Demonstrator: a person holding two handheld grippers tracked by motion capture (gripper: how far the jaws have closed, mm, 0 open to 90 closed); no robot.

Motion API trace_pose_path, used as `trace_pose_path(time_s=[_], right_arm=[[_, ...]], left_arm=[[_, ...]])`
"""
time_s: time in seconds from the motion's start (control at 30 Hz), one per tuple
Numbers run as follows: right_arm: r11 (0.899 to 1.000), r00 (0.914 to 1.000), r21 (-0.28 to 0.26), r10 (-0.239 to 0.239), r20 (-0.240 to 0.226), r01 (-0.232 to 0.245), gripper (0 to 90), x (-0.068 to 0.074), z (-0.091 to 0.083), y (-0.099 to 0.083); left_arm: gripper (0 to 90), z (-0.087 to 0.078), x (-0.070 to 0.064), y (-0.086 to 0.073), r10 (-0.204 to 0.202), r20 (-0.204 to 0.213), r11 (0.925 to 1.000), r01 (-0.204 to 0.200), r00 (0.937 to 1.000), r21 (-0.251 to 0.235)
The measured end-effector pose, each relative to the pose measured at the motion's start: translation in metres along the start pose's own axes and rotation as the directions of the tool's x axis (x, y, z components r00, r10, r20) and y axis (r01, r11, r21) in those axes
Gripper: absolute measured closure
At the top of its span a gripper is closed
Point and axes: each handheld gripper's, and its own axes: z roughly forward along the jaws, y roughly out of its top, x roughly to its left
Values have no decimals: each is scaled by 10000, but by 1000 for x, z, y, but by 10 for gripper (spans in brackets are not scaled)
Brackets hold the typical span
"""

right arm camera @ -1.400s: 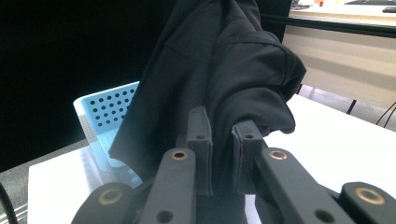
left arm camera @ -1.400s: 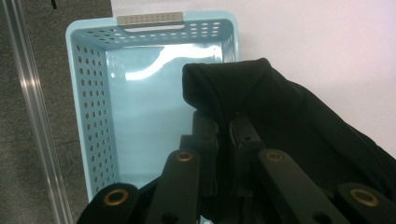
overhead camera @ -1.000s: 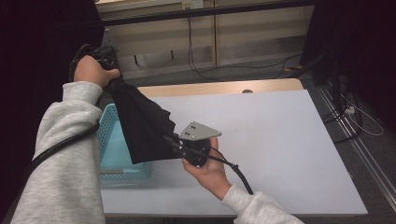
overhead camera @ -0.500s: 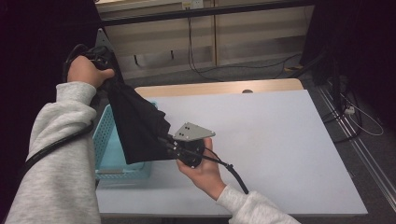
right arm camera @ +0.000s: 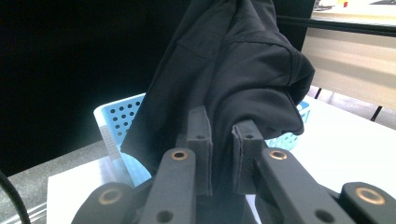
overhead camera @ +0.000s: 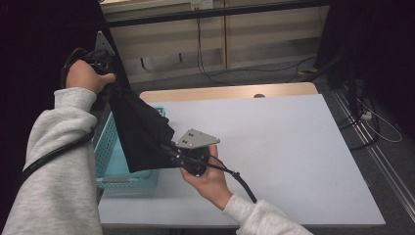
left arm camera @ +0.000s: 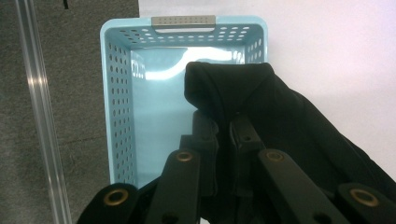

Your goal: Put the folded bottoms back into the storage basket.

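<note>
Right tongs (overhead camera: 171,149) nearest the person, held low over the white surface (overhead camera: 293,147), grey three-cornered plate on top, cable trailing back past the wrist. Jaws clamped on the lower corner of a black soft fabric garment (overhead camera: 142,134); in the right gripper view (right arm camera: 222,135) cloth is pinched between the two black pads and rises up and away from them in folds.

Garment stretched taut on a slant between the two tongs, hanging in the air above a light blue perforated plastic basket (overhead camera: 105,152), not touching its floor as far as I can tell. Basket sits at the left edge of the surface, partly hidden by the cloth from above.

Left tongs (overhead camera: 98,61) farther off and raised high, past the back left of the basket, gripped by a hand in a grey sleeve. Left gripper view (left arm camera: 223,126): jaws close together with a bunched fold of the black garment (left arm camera: 280,121) squeezed between, the basket (left arm camera: 119,116) straight below with bare interior, grey handle insert on its far rim.

Beyond the surface: grey carpet floor, cables, beige wall panels.
</note>
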Motion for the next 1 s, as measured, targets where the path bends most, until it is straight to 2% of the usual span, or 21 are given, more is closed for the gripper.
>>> trace_pose_path(time_s=[0.7,1.0], right_arm=[[10000,9997,80,-22,-248,24,806,7,16,-1],[9999,9989,81,72,-463,-68,805,13,29,-2]], left_arm=[[838,4,17,-2,-125,23,9998,126,9999,-177],[838,7,31,-2,-235,-43,9994,234,9997,-242]])
